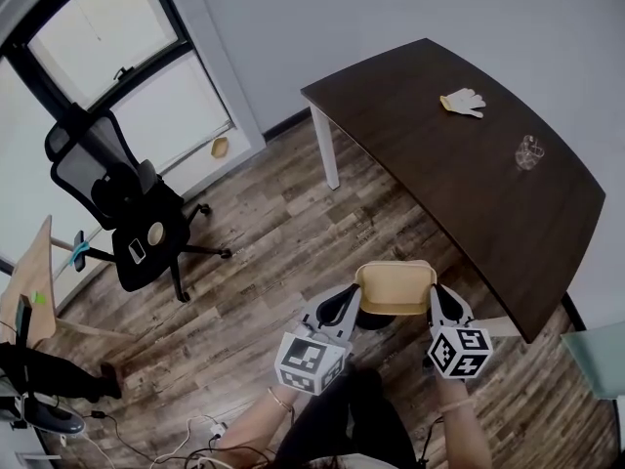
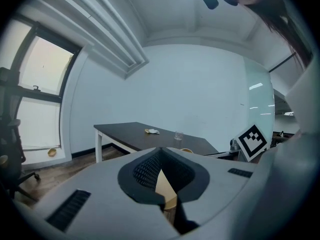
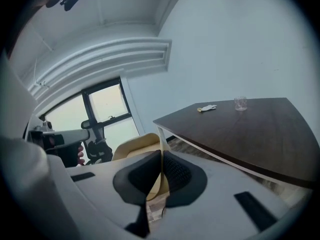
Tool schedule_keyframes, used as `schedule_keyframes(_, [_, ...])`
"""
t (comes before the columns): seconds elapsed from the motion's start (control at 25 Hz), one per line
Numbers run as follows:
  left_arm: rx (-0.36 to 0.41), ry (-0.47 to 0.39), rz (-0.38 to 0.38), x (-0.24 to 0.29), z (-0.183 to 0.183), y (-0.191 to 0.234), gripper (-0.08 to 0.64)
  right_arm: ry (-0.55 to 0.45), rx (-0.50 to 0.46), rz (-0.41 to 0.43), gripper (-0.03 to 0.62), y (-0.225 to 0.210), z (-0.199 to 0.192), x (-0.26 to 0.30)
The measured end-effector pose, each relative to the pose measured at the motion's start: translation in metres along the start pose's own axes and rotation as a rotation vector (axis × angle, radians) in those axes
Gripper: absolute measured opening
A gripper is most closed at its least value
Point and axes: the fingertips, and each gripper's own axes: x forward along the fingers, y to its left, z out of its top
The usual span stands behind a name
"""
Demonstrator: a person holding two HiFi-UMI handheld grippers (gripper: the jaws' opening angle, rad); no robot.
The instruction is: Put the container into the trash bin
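At 6 o'clock in the head view, closest to the person, the two marker cubes sit side by side, with the person's forearms running down out of the picture behind them. Just past the cubes, the left gripper [image 1: 340,309] and the right gripper [image 1: 445,303] hold a shallow tan container [image 1: 395,287] between them, above the wooden floor [image 1: 283,233]. The left one takes its 9 o'clock side and the right one its 3 o'clock side. Each gripper's own view shows its dark ribbed pads pressed together on a thin tan wall of the container, so both are clamped on it. The container sits level with its open side up.

A tangle of cables [image 1: 186,438] lies on the floor at 7 o'clock. A dark brown table [image 1: 469,193] with white legs stretches from 3 o'clock to 1 o'clock. A clear glass [image 1: 528,151] stands on it at 2 o'clock, and a pale glove [image 1: 462,103] lies beyond at 1 o'clock, well apart from the glass. At 9 o'clock stands a black office chair [image 1: 122,198] with a phone lying on its seat. Behind it, from 10 to 11 o'clock, is a window [image 1: 107,57] with a dark frame.
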Motion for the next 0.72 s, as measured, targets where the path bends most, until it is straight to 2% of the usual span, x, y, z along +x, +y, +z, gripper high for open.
schedule_keyframes(0.4, [-0.039, 0.028, -0.019, 0.043, -0.048, 0.035, 0.019, 0.161, -0.136, -0.035, 0.023, -0.024, -0.062, 0.076])
schedule_keyframes(0.72, [-0.046, 0.073, -0.019, 0.079, -0.108, 0.061, 0.018, 0.272, -0.247, -0.046, 0.025, -0.045, -0.120, 0.130])
